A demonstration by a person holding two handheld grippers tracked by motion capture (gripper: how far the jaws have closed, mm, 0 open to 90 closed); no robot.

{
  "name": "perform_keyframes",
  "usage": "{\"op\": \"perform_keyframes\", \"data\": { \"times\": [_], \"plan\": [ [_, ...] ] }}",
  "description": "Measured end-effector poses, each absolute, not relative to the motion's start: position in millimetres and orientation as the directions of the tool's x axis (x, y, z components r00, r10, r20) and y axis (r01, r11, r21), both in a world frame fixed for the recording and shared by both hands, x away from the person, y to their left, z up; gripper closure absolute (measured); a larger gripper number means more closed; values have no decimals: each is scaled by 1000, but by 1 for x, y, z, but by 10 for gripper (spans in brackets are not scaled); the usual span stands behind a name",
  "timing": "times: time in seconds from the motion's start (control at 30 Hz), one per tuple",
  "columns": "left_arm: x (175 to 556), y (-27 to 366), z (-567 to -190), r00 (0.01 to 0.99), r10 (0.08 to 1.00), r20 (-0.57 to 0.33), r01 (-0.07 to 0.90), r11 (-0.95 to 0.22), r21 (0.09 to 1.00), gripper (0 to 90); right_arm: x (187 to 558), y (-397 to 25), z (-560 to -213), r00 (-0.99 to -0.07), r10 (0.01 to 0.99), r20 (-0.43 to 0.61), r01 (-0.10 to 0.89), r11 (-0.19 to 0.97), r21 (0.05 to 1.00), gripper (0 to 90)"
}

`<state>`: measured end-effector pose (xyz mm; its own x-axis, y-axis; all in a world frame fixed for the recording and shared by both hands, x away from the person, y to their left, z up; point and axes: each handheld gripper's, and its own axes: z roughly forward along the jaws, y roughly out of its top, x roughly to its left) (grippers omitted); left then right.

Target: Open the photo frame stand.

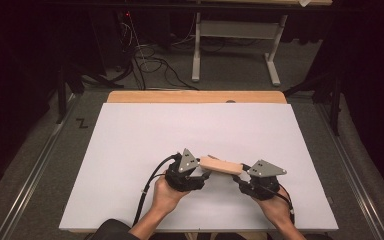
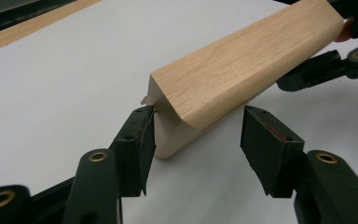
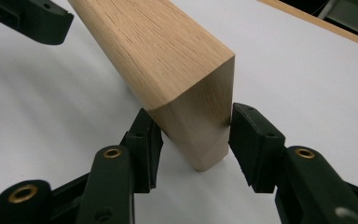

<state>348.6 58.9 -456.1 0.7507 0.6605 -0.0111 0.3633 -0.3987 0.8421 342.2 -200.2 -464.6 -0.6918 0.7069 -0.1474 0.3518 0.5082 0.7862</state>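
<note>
Bracketing the wooden block point(image 1: 221, 165) low in the frame's centre, the right gripper point(image 1: 244, 176) pinches one end while the left gripper point(image 1: 206, 174) gapes, one jaw touching, steadying it from both ends.

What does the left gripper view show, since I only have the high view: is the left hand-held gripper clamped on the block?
Observer: No. The left hand-held gripper is open around the end of the block; one jaw touches a corner, the other stands apart from it.
Operator: And the other end?
Observer: In the right gripper view, the right hand-held gripper has both jaws pressed against the block's sides, so it is clamped.
Operator: Anything about the block itself?
Observer: Its long edges are rounded, and the grain runs lengthwise.
</note>
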Motion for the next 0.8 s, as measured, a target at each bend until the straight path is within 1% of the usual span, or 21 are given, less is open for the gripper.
{"op": "perform_keyframes", "data": {
  "times": [0.3,0.63,0.77,0.8],
  "plan": [
    [350,60,-454,752,658,-30,371,-385,845,457,350,-206,-463,-703,705,-98,368,478,798,560],
    [349,61,-451,753,658,-30,365,-379,851,478,353,-209,-461,-709,701,-78,371,464,804,566],
    [350,61,-451,754,656,-22,360,-386,850,484,354,-210,-460,-708,703,-71,375,459,805,571],
    [351,60,-451,753,657,-6,353,-397,848,485,354,-210,-460,-709,702,-70,373,457,808,573]
  ]
}}
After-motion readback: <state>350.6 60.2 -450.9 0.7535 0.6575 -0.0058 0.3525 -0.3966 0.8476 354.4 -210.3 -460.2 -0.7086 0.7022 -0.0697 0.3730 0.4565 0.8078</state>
